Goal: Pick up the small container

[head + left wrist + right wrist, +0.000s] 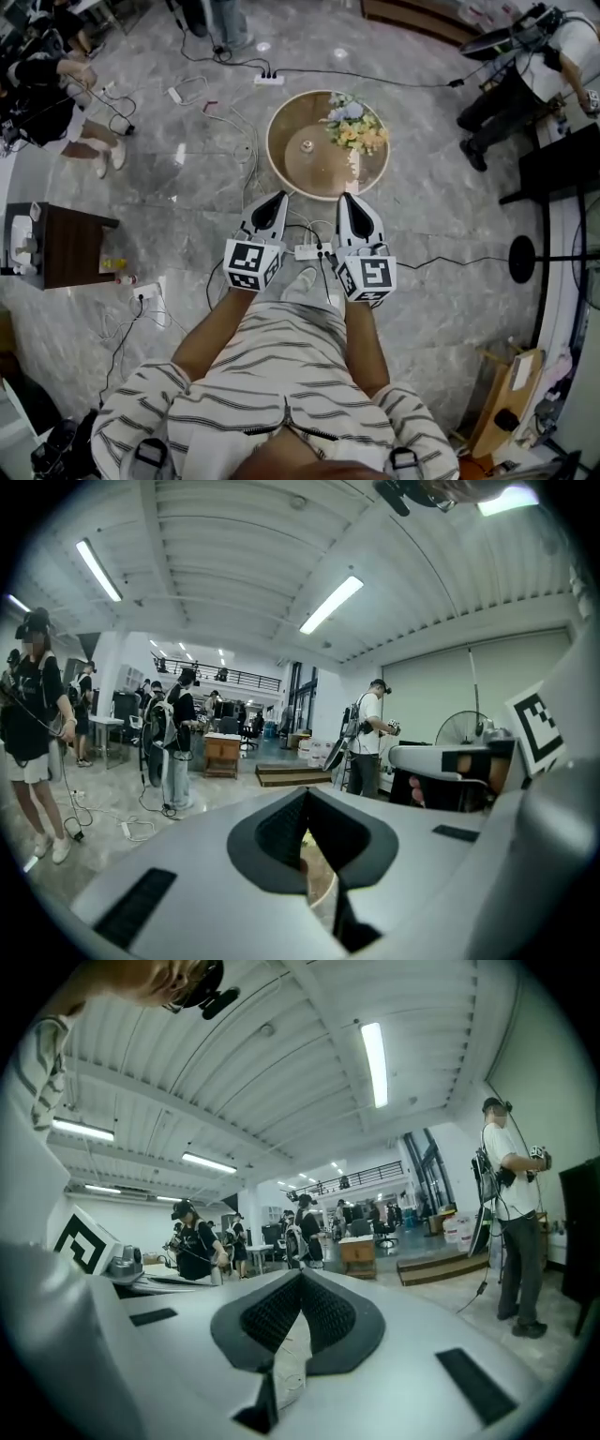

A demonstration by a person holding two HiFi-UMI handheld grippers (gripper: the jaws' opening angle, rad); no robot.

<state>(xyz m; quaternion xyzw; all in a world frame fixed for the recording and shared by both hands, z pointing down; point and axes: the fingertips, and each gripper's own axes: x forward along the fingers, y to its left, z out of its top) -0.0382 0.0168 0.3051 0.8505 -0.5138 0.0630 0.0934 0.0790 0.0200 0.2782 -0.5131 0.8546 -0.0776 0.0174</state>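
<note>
The small container (307, 146), a pale little pot, stands on a round wooden table (300, 178) beside a bunch of yellow and white flowers (354, 127). My left gripper (280, 196) is held just short of the table's near rim, jaws shut with nothing in them. My right gripper (345, 198) hovers beside it at the same rim, also shut and empty. In the left gripper view the gripper (307, 794) points out across the room, with a sliver of the table rim (323, 892) showing below its pads. In the right gripper view the gripper (301, 1274) likewise faces the hall; the container is hidden there.
A dark side table (56, 246) stands at the left. Power strips (309, 251) and cables lie on the marble floor around my feet. A fan stand (521, 259) and a black desk (562, 164) are at the right. People stand at the far left and far right.
</note>
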